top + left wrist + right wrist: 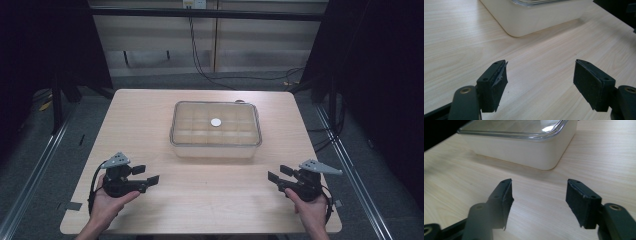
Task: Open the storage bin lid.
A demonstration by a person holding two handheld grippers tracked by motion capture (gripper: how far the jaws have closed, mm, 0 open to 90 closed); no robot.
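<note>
Box point(215, 131) sits lidded at table point(150, 115) centre. Left gripper point(145, 176) at 7 o'clock, jaws wide apart, nothing between them; right gripper point(280, 174) at 5 o'clock, likewise gaping and empty. Both point inward, well apart from the box.

A pale wood-grain tabletop point(150, 130) carries one thing. A cream rectangular plastic box with a clear lid point(215, 130) rests near its middle.

One lidded box point(215, 131), two hand-held grippers point(144, 175) point(278, 176).
</note>
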